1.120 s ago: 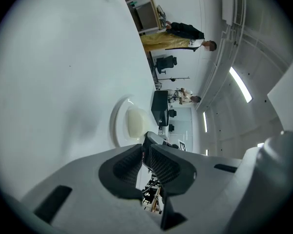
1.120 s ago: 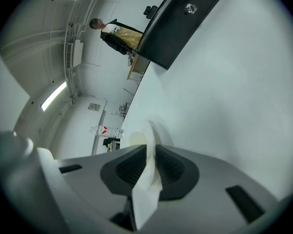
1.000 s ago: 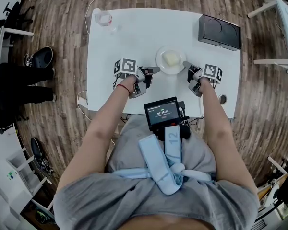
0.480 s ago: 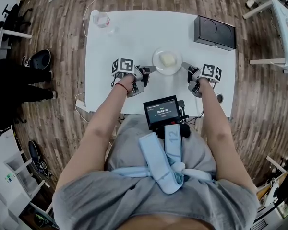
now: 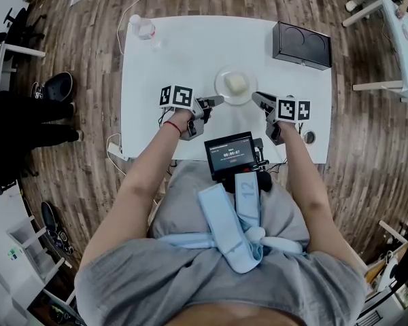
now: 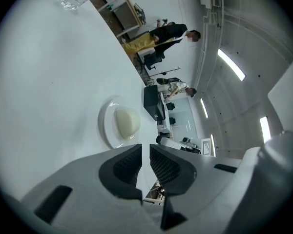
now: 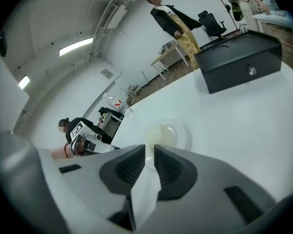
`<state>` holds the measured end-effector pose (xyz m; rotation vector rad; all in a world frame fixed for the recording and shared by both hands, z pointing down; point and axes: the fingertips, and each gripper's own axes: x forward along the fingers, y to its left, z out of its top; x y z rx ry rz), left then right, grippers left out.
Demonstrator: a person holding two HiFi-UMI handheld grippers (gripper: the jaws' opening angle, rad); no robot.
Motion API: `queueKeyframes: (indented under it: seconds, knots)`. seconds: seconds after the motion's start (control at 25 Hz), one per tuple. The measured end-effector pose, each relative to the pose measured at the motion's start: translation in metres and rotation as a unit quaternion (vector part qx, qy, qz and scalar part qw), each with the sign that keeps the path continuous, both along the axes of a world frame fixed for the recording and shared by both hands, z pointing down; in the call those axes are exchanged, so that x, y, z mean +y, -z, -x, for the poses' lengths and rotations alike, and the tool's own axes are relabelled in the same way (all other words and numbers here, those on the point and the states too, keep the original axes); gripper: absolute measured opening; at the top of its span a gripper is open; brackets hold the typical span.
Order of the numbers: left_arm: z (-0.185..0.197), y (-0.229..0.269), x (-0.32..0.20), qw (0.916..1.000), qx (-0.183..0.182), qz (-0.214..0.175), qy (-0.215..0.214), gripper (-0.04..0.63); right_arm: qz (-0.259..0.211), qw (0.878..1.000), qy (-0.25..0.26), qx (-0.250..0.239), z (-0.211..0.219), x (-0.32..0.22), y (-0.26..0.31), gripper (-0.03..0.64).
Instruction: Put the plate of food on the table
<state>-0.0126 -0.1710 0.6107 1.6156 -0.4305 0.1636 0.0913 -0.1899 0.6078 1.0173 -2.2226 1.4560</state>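
From the head view, the white table lies bare to the left of the plate. A black box and a glass stand at the far corners. The small round white plate rests on the table with a pale lump of food on it. It sits between the left gripper and the right gripper.

In the left gripper view, the left gripper's jaws nearly meet on nothing, and the plate lies just ahead.

In the right gripper view, the right gripper is likewise narrowed and empty. Only this view shows the box's front lock.

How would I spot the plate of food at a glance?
Find the white table on the wooden floor. Near its middle, between the left gripper and right gripper, sits the plate: round, white, holding a pale lump, unlike the black box at the far corner.
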Motion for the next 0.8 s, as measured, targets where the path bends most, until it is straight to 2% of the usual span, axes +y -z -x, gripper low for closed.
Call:
queueKeyframes:
  seconds: [0.24,0.4,0.52,0.8]
  knots:
    - [0.001,0.017,0.001,0.9973,-0.018,-0.069,-0.015,0.032,-0.052,0.998,0.022,0.012,0.001,0.007,0.023,0.063]
    - [0.002,0.035,0.002,0.9909,-0.021,-0.132,-0.018,0.032,-0.102,0.994,0.040,0.011,0.008,0.014,0.041,0.063]
    - [0.003,0.043,0.005,0.9813,-0.043,-0.185,-0.029,0.032,-0.134,0.990,0.047,0.010,0.011,0.021,0.053,0.063]
    - [0.005,0.057,0.022,0.9521,-0.088,-0.287,-0.058,0.032,-0.180,0.981,0.067,0.021,0.024,0.047,0.067,0.063]
